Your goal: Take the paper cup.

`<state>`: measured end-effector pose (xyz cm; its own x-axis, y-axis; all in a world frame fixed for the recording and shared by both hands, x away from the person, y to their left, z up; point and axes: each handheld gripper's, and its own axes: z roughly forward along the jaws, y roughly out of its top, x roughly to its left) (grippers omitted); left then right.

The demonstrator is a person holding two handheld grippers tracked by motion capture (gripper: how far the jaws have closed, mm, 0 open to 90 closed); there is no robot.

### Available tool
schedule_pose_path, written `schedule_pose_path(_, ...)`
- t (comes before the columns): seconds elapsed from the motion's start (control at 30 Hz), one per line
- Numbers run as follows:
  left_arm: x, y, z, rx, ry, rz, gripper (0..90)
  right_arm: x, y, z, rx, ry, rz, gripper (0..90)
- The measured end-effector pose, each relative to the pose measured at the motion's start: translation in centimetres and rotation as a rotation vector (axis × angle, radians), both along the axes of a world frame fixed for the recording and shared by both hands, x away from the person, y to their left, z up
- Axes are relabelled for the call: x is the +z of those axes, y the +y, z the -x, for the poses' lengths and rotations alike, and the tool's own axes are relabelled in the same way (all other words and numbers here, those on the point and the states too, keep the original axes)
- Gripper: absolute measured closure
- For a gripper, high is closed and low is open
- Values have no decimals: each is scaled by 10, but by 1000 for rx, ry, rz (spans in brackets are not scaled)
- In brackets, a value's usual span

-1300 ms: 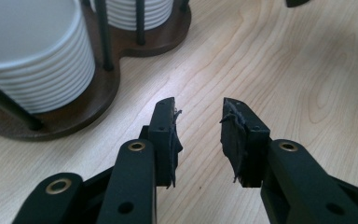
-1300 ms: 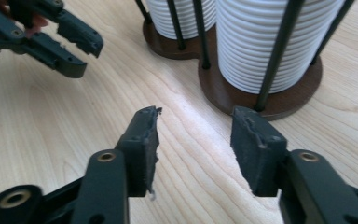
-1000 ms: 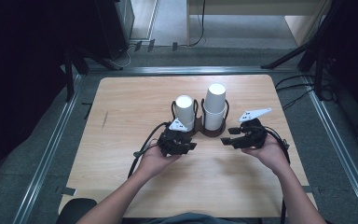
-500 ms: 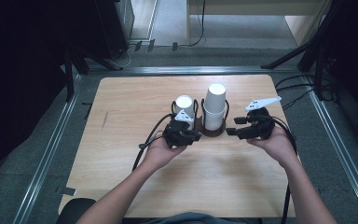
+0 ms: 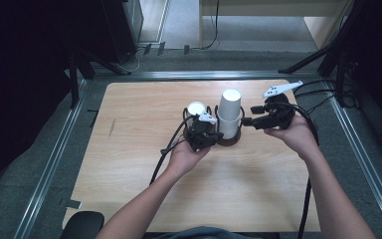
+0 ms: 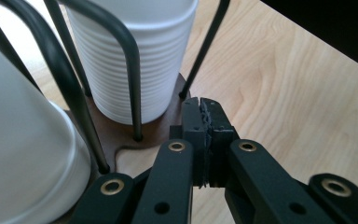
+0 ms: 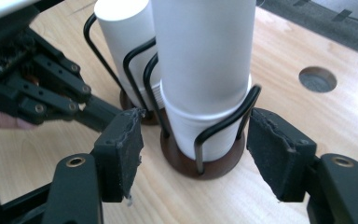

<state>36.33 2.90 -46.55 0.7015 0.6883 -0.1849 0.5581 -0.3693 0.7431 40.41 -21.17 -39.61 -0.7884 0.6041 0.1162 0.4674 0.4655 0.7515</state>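
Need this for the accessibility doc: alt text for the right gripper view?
The right gripper is open, its pads either side of a wire cup holder holding a tall stack of white paper cups. Behind stands a second holder with cups; the left gripper reaches in from the left over the wooden table.

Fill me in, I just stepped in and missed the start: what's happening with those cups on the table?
A person works at a wooden table with a tool in each hand. Two stacks of white paper cups stand upside down in a wire holder on brown bases. The left tool is shut on nothing, beside the shorter stack. The right tool is open beside the taller stack, its pads apart and holding nothing.
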Motion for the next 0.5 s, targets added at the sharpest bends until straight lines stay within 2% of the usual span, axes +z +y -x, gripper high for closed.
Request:
schedule_pose_path(0.07, 1, -3, -3, 9, 0, 2, 898, 3, 2, -3, -2, -8, -3, 348)
schedule_pose_path(0.1, 1, -4, -3, 16, -12, 7, 898, 4, 3, -6, -2, -9, -9, 341)
schedule_pose_path(0.2, 1, -6, -8, 26, -6, 13, 898, 8, 7, -12, -11, -16, 3, 316)
schedule_pose_path(0.3, 2, -9, -12, 34, -5, 21, 897, 13, 13, -17, -27, -13, -14, 296)
schedule_pose_path(0.4, 4, -10, -14, 41, -10, 19, 897, 15, 17, -20, -16, -18, -18, 289)
schedule_pose_path(0.5, 6, -12, -17, 55, -7, 38, 897, 17, 22, -24, -5, -30, -1, 284)
